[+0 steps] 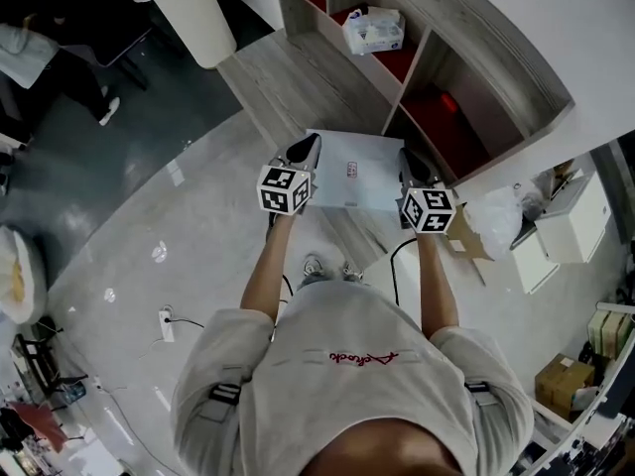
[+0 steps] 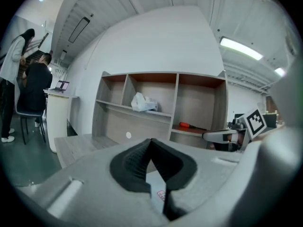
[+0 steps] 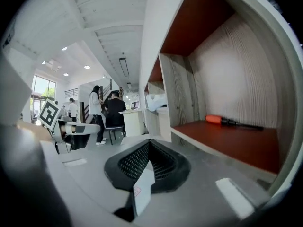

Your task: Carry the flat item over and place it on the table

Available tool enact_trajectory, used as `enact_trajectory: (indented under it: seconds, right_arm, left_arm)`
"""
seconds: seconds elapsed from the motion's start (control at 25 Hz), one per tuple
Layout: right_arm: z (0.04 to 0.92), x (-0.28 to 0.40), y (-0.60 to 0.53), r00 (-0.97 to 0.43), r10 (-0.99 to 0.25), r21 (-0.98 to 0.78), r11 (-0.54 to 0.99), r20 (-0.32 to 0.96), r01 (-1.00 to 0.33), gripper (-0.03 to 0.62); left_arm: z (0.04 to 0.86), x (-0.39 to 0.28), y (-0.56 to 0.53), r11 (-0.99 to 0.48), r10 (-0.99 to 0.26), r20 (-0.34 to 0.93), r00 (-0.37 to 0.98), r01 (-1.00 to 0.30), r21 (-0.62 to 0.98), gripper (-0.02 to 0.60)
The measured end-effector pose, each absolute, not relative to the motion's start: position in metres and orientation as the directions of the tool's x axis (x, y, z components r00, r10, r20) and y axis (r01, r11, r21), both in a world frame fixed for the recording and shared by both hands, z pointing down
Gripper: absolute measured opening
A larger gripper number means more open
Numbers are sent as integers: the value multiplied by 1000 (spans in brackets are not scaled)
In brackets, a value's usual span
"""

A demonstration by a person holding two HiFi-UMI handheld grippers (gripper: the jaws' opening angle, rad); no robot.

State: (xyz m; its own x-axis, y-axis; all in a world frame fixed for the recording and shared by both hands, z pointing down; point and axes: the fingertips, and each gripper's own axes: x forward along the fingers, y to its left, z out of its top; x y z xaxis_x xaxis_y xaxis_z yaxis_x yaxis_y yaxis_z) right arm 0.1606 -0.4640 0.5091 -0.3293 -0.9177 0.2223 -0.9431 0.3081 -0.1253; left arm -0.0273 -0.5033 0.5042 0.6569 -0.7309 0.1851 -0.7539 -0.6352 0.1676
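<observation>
A flat white sheet-like item (image 1: 355, 170) with a small red mark hangs level between my two grippers, in front of the shelf unit. My left gripper (image 1: 303, 152) is shut on its left edge and my right gripper (image 1: 412, 167) on its right edge. In the left gripper view the dark pads (image 2: 137, 167) meet on the thin white edge (image 2: 158, 189), with the left gripper's tips (image 2: 151, 143) pointing at the shelves. The right gripper view shows the same edge (image 3: 143, 188) pinched at the right gripper (image 3: 149, 145).
A wooden shelf unit (image 1: 466, 62) with red shelf floors holds a white tissue pack (image 1: 373, 30) and a red-handled screwdriver (image 3: 222, 120). A low wooden platform (image 1: 283, 82) lies before it. People (image 2: 28, 93) stand at a counter to the left. Boxes (image 1: 561, 380) and a bag (image 1: 501, 216) sit right.
</observation>
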Motion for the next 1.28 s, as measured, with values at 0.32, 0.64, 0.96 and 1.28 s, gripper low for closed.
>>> enact_trajectory:
  seconds: [0.32,0.64,0.96,1.28]
  right_arm:
    - [470,157,-465,-308,-940,-80,299,145,-951,6]
    - [464,156,-469,-304,-944,-80,295,132,-952,6]
    - [451,160,-467,-299,-949,-93,290,104,-953,6]
    - [460,154,-458,-317,-940,-96,306,126,-947,6]
  left_arm:
    - [466,-46,-500,-617,-762,115,637,-769,169,2]
    - [463,-50,-500,-616,-768,108,632,-774,148,2]
    - [456,-49,-496,-617,-770,97,631,-775,139,2]
    - [461,-52,-484,-603,-780,101,618,-784,147,2]
